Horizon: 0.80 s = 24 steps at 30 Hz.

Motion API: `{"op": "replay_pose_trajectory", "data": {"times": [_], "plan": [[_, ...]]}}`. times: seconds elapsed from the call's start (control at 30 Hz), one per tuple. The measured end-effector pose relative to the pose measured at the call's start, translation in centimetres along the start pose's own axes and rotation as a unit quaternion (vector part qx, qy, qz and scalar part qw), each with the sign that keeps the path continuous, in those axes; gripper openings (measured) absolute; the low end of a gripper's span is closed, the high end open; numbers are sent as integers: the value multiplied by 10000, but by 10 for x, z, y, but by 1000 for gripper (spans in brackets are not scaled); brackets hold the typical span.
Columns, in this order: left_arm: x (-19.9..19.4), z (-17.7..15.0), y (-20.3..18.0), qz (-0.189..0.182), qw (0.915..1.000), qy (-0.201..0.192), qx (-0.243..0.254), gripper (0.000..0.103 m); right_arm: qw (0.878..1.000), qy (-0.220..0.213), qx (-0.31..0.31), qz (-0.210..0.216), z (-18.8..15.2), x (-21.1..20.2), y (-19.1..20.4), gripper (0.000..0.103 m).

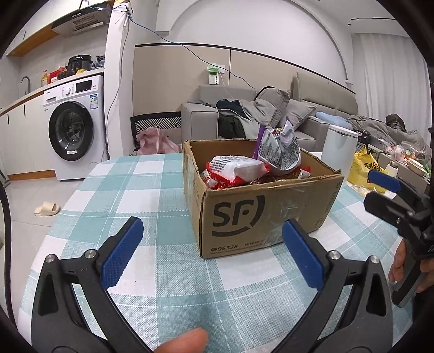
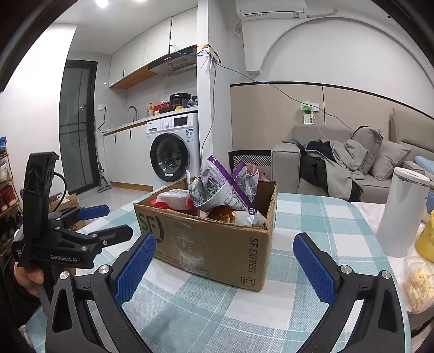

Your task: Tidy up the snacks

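We hold the left gripper [image 1: 213, 254] and right gripper [image 2: 223, 267] spread wide and empty, short of the cardboard box [image 1: 260, 214]. Snack packets [image 1: 238, 169] lie piled inside it. Unloading or finished loading: the scene fits either.

Both views are showing an evenly lit indoor room; a ceiling lamp [image 2: 101, 2] is glaring white at the top of the right wrist view; shadows on the tablecloth [image 1: 152, 173] are lying soft and faint; fisheye distortion is bending walls and edges into curves, and black vignetting is closing the corners; the tape on the cardboard box [image 2: 206, 244] is catching a dull sheen; a fingertip [image 1: 184, 340] at the lower edge is blurring.
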<state>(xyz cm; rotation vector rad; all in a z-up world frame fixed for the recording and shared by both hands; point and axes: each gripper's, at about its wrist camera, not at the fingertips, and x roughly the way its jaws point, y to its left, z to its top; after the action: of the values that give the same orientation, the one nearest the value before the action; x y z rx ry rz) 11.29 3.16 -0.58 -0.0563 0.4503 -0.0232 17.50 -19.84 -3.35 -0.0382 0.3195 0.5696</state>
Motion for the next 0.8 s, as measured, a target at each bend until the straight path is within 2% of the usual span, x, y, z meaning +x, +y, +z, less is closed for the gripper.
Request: {"op": "replay_pose_trajectory", "data": {"times": [0.13, 0.27, 0.8], "plan": [[-1, -1, 2, 35, 10000, -61, -49, 102, 10000, -7, 16, -29, -1, 2, 0, 103], [2, -2, 3, 52, 9999, 47, -116, 102, 10000, -72, 16, -10, 0, 1, -1, 103], [1, -3, -1, 90, 10000, 24, 2, 102, 10000, -52, -47, -24, -3, 1, 1, 103]]}}
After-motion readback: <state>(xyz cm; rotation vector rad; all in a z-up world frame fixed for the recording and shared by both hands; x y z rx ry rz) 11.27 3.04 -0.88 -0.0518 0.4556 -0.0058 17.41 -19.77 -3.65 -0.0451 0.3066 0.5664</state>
